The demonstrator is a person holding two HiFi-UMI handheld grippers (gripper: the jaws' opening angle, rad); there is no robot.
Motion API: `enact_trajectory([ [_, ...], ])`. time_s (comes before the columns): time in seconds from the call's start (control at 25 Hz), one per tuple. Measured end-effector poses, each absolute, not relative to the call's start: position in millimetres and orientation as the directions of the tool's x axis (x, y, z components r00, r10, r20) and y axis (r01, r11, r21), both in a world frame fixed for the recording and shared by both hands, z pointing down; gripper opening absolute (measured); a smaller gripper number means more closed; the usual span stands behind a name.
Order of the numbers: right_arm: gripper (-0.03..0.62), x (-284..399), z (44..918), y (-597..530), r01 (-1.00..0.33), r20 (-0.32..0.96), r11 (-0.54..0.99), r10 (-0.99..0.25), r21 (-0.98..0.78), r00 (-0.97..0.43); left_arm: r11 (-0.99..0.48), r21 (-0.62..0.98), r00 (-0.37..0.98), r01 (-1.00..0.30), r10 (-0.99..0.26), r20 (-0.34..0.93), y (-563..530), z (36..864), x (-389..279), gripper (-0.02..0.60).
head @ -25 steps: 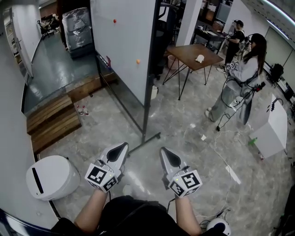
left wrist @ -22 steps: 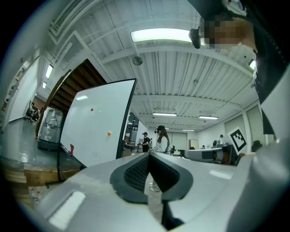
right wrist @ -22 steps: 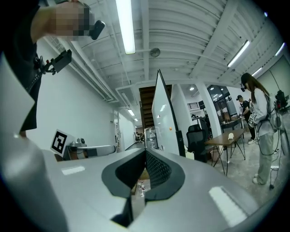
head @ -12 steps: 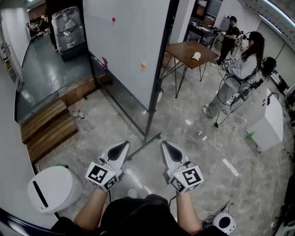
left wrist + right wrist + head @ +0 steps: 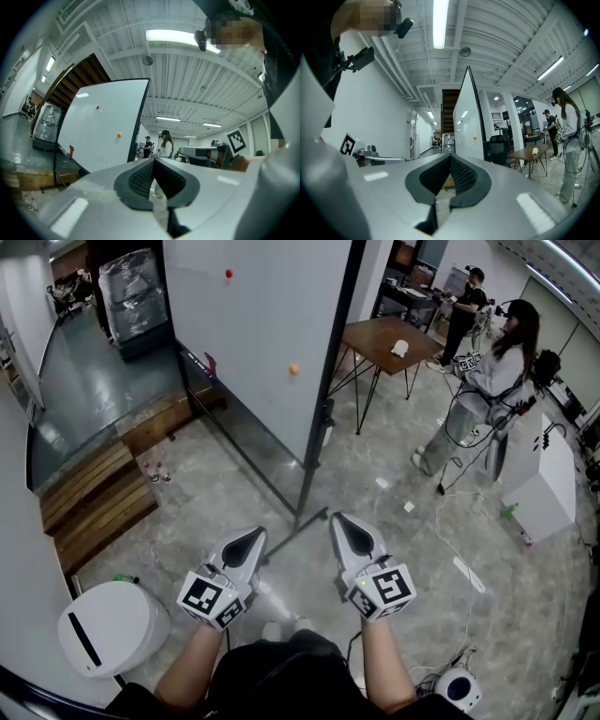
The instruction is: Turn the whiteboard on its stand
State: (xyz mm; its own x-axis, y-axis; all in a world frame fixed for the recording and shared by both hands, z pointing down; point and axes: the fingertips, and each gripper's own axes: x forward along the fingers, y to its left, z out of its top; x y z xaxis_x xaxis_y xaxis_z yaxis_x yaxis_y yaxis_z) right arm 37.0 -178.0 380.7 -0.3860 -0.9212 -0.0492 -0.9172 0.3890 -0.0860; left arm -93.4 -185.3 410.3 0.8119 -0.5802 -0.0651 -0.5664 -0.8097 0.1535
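The whiteboard [image 5: 253, 343] is a tall white panel in a black frame, standing on the floor ahead of me. It carries a red magnet [image 5: 228, 274] and an orange magnet [image 5: 293, 368]. Its black side post [image 5: 330, 390] runs down to a floor foot [image 5: 295, 532]. My left gripper [image 5: 253, 538] is shut and empty, its tip just short of that foot. My right gripper [image 5: 339, 521] is shut and empty too, a little right of the foot. Neither touches the stand. In the left gripper view the whiteboard [image 5: 103, 131] shows beyond the left gripper [image 5: 153, 160]. In the right gripper view the whiteboard [image 5: 466, 126] stands edge-on past the right gripper [image 5: 451, 157].
A white round bin [image 5: 108, 624] sits at my lower left, with wooden steps [image 5: 94, 502] behind it. A wooden table [image 5: 389, 334] stands behind the board. One person [image 5: 487, 381] stands to the right and another [image 5: 464, 296] farther back. A white cabinet [image 5: 544, 484] and floor cables [image 5: 450, 549] lie right.
I have come closer to the whiteboard, which now looms larger. Both grippers have advanced toward the stand's foot and stay shut.
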Motion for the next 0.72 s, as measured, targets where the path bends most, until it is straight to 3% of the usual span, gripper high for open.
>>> enact_trajectory([
  [0.72,0.012,75,332,-289,-0.897,-0.1,0.441,-0.892,0.015,-0.44,-0.758,0.121,0.754,-0.641,-0.651,-0.087,-240,386,-57,0.003],
])
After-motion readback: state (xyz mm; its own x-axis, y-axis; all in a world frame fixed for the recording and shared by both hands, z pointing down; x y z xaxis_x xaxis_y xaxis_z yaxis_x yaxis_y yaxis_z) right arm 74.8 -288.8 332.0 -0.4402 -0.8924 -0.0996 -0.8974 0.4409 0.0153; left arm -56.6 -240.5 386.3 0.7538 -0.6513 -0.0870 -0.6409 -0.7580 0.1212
